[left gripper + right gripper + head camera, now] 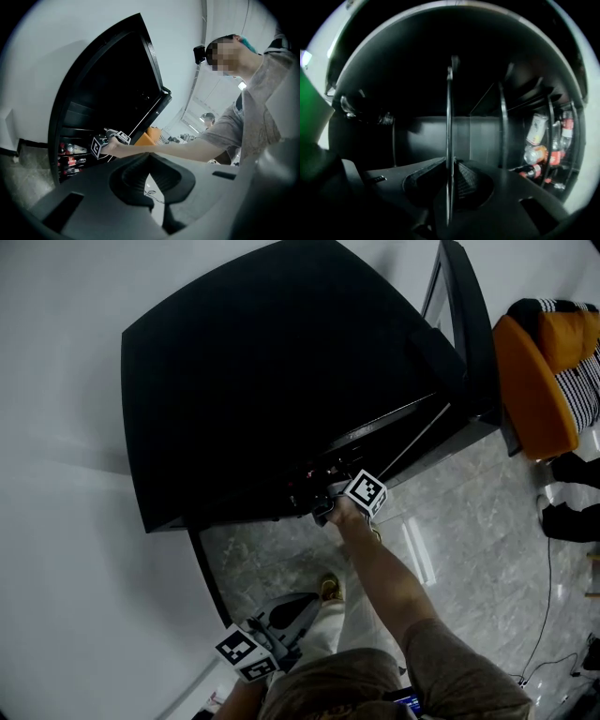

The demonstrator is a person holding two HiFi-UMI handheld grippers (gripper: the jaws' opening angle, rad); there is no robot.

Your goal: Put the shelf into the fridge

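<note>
The black fridge [281,381] stands with its door [464,324] swung open to the right. My right gripper [328,507] reaches into the fridge front, shut on the shelf [449,117]. In the right gripper view the shelf shows edge-on as a thin pane running between the jaws of the right gripper [450,161] into the dark cabinet. My left gripper [305,604] hangs low beside the person's leg, away from the fridge. Its jaws [149,157] are shut with nothing between them. The left gripper view shows the right gripper [108,136] at the fridge opening.
Bottles and cans [543,150] fill the lower racks [70,154] inside the fridge. An orange seat with a striped cloth [544,381] stands right of the door. A cable [548,615] runs over the marble floor [469,512]. A white wall [56,474] borders the left.
</note>
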